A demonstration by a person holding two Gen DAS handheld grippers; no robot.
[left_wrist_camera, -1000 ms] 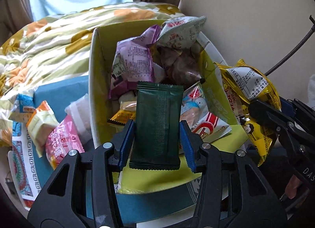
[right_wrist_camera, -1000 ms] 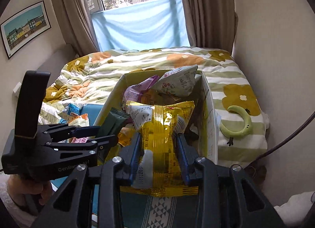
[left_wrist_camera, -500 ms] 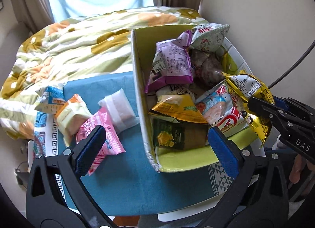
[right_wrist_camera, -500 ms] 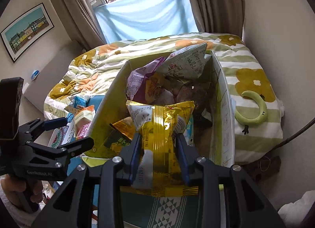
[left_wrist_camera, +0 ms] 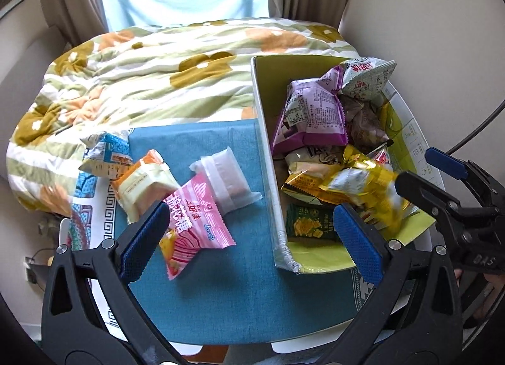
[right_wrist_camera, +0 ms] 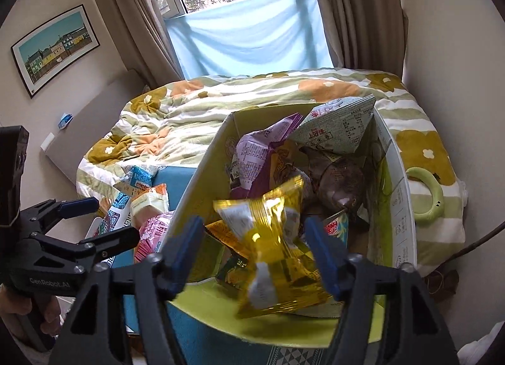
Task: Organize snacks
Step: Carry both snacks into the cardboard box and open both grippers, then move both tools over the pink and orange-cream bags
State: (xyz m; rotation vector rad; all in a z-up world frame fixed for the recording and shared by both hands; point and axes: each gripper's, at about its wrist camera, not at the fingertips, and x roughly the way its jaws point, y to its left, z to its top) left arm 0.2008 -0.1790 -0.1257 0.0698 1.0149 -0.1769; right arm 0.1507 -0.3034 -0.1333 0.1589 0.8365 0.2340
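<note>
A green-lined cardboard box point(left_wrist_camera: 262, 150) holds several snack packets, among them a dark green packet point(left_wrist_camera: 311, 227) lying flat near its front. My left gripper point(left_wrist_camera: 251, 238) is open wide, above the box's left wall and a pink packet point(left_wrist_camera: 195, 220), and holds nothing. My right gripper point(right_wrist_camera: 254, 248) hangs over the box's front with its jaws opening. A blurred yellow packet point(right_wrist_camera: 271, 238) sits loose between its pads, tipping into the box. On the blue cloth point(left_wrist_camera: 195, 286) also lie a clear-wrapped packet point(left_wrist_camera: 225, 179), an orange-and-cream packet point(left_wrist_camera: 142, 182) and a blue packet point(left_wrist_camera: 107, 150).
A bed with a flowered quilt point(left_wrist_camera: 164, 74) lies behind the cloth and box. A green ring toy point(right_wrist_camera: 432, 194) rests on the quilt right of the box. A wall and a dark cable point(left_wrist_camera: 473, 134) stand close on the right.
My left gripper let go of the dark green packet, which now lies in the box, opened wide and drew back to the left. My right gripper released the yellow packet.
</note>
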